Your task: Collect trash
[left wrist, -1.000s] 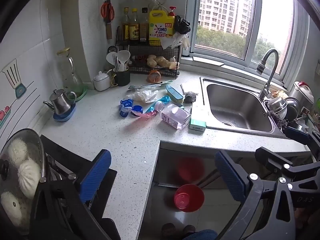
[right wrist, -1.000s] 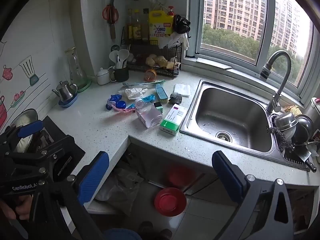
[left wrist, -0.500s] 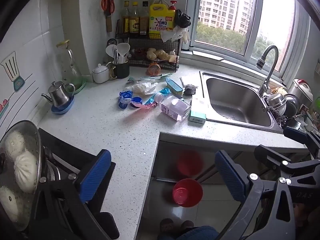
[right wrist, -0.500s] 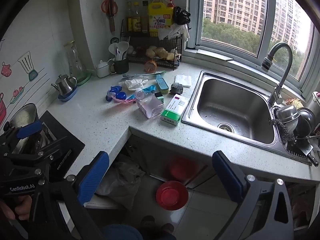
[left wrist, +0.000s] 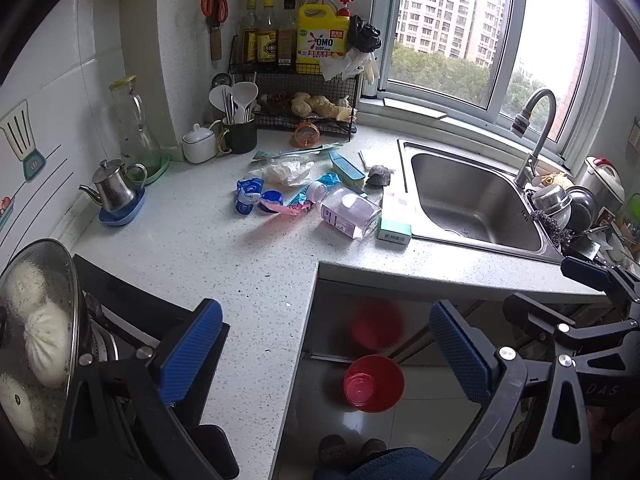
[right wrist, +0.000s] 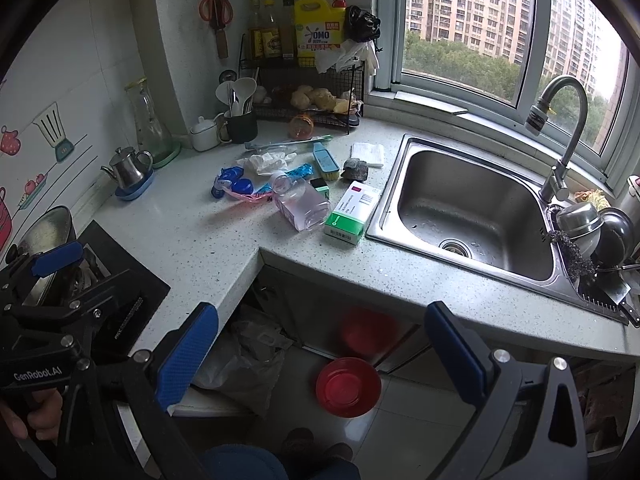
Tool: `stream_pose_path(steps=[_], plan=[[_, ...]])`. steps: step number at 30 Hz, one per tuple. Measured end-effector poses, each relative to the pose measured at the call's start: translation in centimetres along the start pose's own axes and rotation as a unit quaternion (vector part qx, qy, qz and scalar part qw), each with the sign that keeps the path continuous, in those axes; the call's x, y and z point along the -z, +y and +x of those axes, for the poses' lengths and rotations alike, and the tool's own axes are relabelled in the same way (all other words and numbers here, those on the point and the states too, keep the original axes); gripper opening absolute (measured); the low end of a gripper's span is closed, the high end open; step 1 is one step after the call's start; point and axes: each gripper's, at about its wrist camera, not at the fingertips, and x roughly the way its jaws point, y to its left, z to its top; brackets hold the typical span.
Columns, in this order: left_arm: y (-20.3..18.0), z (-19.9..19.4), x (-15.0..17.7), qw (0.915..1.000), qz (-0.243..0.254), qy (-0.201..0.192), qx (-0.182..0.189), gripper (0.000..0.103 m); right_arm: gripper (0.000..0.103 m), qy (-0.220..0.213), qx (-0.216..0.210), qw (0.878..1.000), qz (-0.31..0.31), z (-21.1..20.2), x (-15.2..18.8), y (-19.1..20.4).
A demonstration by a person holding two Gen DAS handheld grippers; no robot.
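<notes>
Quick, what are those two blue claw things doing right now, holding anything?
Left gripper: open, holding nothing, held short of the countertop.
Right gripper: open, holding nothing, above the red bowl on the floor.

Bare countertop (left wrist: 192, 248) before the litter (left wrist: 320, 200); sink (right wrist: 472, 208) probably flanks it

You can read "OMO" on the yellow detergent jug (left wrist: 322, 42), "GenRobot.AI" on your left tool (right wrist: 38, 374), and "DAS" on your right tool (left wrist: 600, 390).
</notes>
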Motion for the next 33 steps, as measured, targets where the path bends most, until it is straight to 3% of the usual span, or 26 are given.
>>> stream_pose_path(steps=[33], plan=[[-1.1,0.5,0.2,0.9998,0.017,0.013,-0.002,0.103,0.103,0.017,0.008,1.0,-0.001,0.7,0.0,-0.4]])
